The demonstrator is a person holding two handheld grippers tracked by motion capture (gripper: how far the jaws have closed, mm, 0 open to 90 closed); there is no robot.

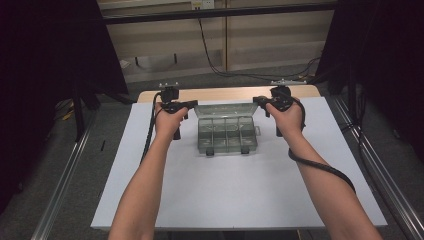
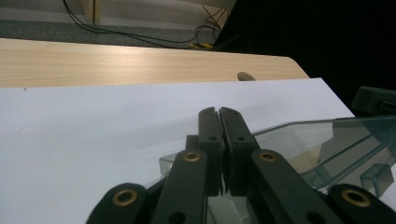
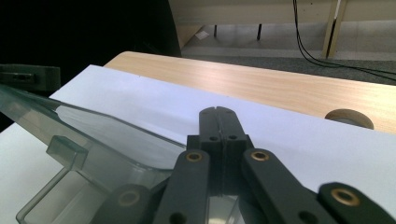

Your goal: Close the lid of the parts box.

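I held one gripper in each hand at the far part of the worktop, a matte white sheet laid over pale, grained wood that showed as a strip along the far edge. Between my hands sat the box, a clear, faintly grey-green plastic organiser, rectangular, split by thin walls into small compartments, with two dark latches on its near edge. Its lid stood tilted up from the far side, a smooth glossy pane with rounded corners.

My left gripper was at the lid's left corner, its black jaws clenched. In the left gripper view the two flat, matte black jaws, held by brass-ringed rivets, met face to face, with the lid's transparent edge running off to the right beside and below them. Whether they pinched the plastic I could not tell.

My right gripper was at the lid's right corner, jaws likewise pressed together. In the right gripper view the lid sloped away to the left, a small moulded tab standing out from its surface. A round hole was cut into the wood beyond the white sheet.
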